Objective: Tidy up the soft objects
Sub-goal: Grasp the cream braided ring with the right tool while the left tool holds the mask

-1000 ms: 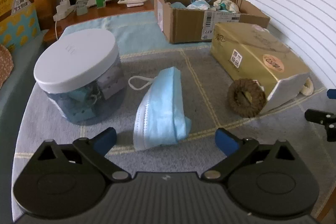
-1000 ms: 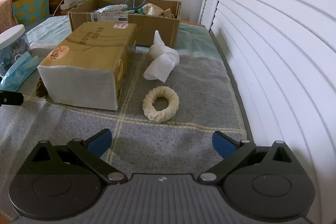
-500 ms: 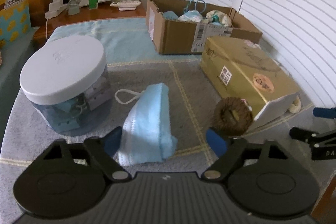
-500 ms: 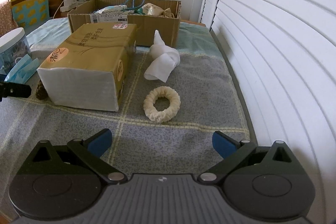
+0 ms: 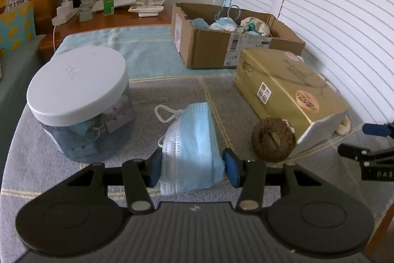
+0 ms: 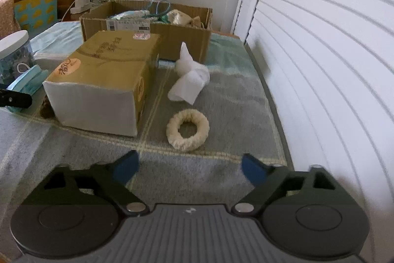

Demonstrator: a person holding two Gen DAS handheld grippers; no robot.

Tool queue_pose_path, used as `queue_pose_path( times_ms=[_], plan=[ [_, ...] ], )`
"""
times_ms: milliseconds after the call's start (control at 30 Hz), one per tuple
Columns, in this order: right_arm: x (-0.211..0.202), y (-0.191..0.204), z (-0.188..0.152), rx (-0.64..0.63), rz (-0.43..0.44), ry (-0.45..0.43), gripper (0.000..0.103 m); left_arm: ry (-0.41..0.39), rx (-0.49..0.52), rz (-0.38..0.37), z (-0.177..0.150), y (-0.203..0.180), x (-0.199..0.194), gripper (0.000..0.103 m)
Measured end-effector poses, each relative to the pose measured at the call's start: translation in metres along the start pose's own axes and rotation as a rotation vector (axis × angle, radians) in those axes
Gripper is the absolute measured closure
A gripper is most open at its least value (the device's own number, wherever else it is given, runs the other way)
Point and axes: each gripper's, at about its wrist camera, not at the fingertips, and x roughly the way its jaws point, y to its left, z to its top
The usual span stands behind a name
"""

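Note:
A light blue face mask [image 5: 194, 147] lies on the grey blanket, and my left gripper [image 5: 193, 170] has its blue pads on both sides of the mask's near end, closed in around it. The mask also shows at the left in the right wrist view [image 6: 27, 84]. A brown scrunchie [image 5: 273, 142] lies against the gold box [image 5: 290, 90]. My right gripper [image 6: 189, 168] is open and empty, just short of a cream scrunchie [image 6: 188, 130]. A crumpled white tissue [image 6: 190, 80] lies beyond it. An open cardboard box [image 5: 221, 46] holds soft items.
A clear jar with a white lid [image 5: 78, 100] stands left of the mask. A wooden side table [image 5: 110, 19] with a fan and small gadgets is at the back. White shutters [image 6: 320, 65] run along the right edge of the bed.
My left gripper moved forward over the mask and its jaws narrowed onto the mask's near end. My right gripper edged closer to the cream scrunchie and stayed open.

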Motion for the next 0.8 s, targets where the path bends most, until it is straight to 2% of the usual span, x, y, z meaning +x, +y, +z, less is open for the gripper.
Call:
queue_pose_path(
  times_ms=[133,367,433,533,700,800],
  plan=[
    [0.001,-0.004,0.004,0.003,-0.014,-0.006,0.032,0.000,-0.001,-0.001,0.000,0.000,0.000,0.053],
    [0.008,0.000,0.010,-0.025,0.009,-0.019,0.038,0.001,0.005,0.001,0.000,-0.001,0.000,0.053],
    [0.011,0.002,0.012,-0.034,0.016,-0.024,0.051,0.001,0.006,0.001,0.000,-0.001,0.000,0.053],
    [0.012,0.003,0.015,-0.021,0.017,-0.021,0.063,0.004,0.015,0.002,0.001,-0.002,0.001,0.053],
    [0.006,0.001,0.015,-0.012,0.025,-0.008,0.065,0.010,0.049,-0.005,0.001,-0.004,0.002,0.053],
    [-0.003,0.000,0.013,-0.014,0.042,-0.006,0.065,0.022,0.098,-0.046,-0.001,-0.006,-0.001,0.053]
  ],
)
